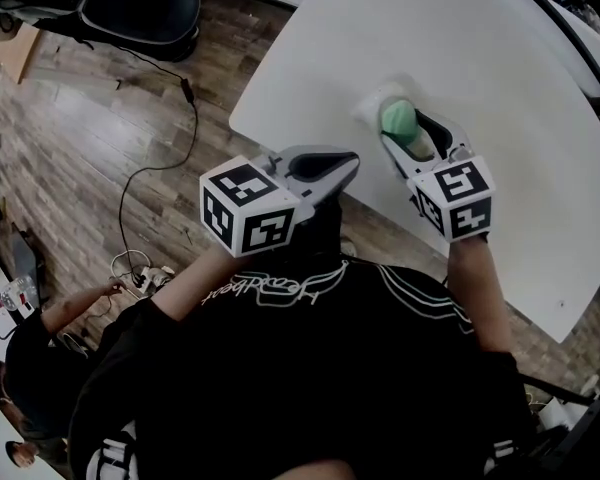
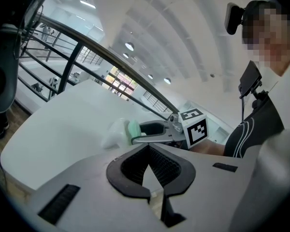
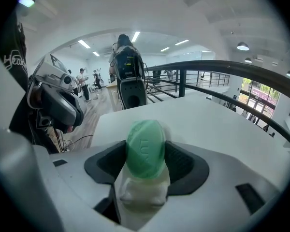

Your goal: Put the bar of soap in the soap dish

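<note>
A green oval bar of soap (image 1: pixel 398 118) stands on edge between the jaws of my right gripper (image 1: pixel 408 133), which is shut on it. In the right gripper view the soap (image 3: pixel 145 148) hangs just above the white soap dish (image 3: pixel 142 191). The dish (image 1: pixel 372 100) sits on the white table (image 1: pixel 500 78), near its front left edge. My left gripper (image 1: pixel 346 160) hovers at the table's edge, left of the soap, shut and holding nothing. From the left gripper view I see the soap (image 2: pixel 134 131), the dish (image 2: pixel 114 132) and the right gripper (image 2: pixel 141 135) beyond the closed left gripper (image 2: pixel 148 151).
Wooden floor (image 1: pixel 90 128) lies left of the table, with a black cable (image 1: pixel 145 173) and a black chair base (image 1: pixel 140 8). A railing (image 3: pixel 217 66) runs behind the table. Another person (image 1: pixel 20 368) is at the lower left.
</note>
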A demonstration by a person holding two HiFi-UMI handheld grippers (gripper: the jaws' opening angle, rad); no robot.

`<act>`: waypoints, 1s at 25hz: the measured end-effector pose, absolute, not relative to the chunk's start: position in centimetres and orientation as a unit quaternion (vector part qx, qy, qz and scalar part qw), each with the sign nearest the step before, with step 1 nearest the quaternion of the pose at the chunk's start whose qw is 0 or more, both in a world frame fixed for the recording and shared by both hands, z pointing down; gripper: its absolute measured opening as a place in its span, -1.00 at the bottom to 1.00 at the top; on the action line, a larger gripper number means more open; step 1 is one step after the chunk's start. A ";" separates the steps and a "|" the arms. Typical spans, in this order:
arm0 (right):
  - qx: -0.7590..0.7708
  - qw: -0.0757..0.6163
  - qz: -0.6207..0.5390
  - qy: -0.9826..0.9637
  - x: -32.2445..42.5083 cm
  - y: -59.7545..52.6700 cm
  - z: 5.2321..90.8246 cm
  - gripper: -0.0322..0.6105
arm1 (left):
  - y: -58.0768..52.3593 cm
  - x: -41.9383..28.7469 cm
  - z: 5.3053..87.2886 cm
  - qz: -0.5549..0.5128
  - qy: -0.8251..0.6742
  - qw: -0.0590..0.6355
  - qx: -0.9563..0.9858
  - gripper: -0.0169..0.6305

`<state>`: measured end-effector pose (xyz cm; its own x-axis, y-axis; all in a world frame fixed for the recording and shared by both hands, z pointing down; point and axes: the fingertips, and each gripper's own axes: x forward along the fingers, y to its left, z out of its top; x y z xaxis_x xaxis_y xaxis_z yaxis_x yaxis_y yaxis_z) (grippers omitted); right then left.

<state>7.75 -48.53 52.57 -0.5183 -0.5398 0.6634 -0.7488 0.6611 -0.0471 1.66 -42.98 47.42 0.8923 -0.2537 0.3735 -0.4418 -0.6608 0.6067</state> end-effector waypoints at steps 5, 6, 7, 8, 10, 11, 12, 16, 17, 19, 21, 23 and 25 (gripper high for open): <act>0.377 0.321 0.168 -0.853 7.8 -48.3 52.9 -0.23 | -42.5 1.7 47.6 0.132 -0.187 0.362 0.904 -0.92; 0.377 0.319 0.170 -0.853 7.7 -48.4 52.9 -0.23 | -42.5 1.7 47.6 0.134 -0.185 0.360 0.905 -0.92; 0.376 0.318 0.171 -0.853 7.7 -48.4 52.9 -0.23 | -42.5 1.8 47.6 0.135 -0.184 0.358 0.905 -0.92; 0.376 0.318 0.173 -0.853 7.7 -48.4 52.9 -0.23 | -42.5 1.8 47.6 0.135 -0.183 0.358 0.906 -0.92; 0.374 0.318 0.174 -0.853 7.7 -48.4 52.9 -0.23 | -42.5 1.8 47.6 0.135 -0.183 0.359 0.905 -0.92; 0.373 0.319 0.176 -0.853 7.7 -48.4 52.9 -0.23 | -42.5 1.8 47.6 0.134 -0.183 0.360 0.905 -0.92; 0.371 0.321 0.177 -0.853 7.6 -48.5 52.9 -0.23 | -42.5 1.8 47.7 0.134 -0.183 0.361 0.905 -0.92; 0.364 0.328 0.182 -0.852 7.5 -48.5 52.9 -0.23 | -42.5 1.6 47.7 0.134 -0.184 0.364 0.903 -0.92; 0.362 0.331 0.182 -0.852 7.5 -48.5 52.9 -0.23 | -42.5 1.6 47.8 0.134 -0.185 0.364 0.903 -0.92; 0.358 0.338 0.182 -0.851 7.4 -48.4 53.0 -0.23 | -42.5 1.5 47.9 0.134 -0.187 0.365 0.902 -0.92; 0.355 0.342 0.183 -0.851 7.4 -48.4 53.2 -0.23 | -42.6 1.4 48.0 0.133 -0.189 0.365 0.902 -0.92; 0.354 0.344 0.185 -0.850 7.3 -48.3 53.3 -0.23 | -42.6 1.3 48.0 0.132 -0.190 0.365 0.902 -0.92; 0.353 0.344 0.185 -0.850 7.3 -48.3 53.3 -0.23 | -42.6 1.3 48.0 0.131 -0.190 0.365 0.902 -0.92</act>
<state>7.33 -48.31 53.26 -0.5141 -0.4738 0.7150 -0.7282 0.6815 -0.0720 1.29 -42.64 47.99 0.8935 -0.2476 0.3746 -0.4384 -0.6614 0.6086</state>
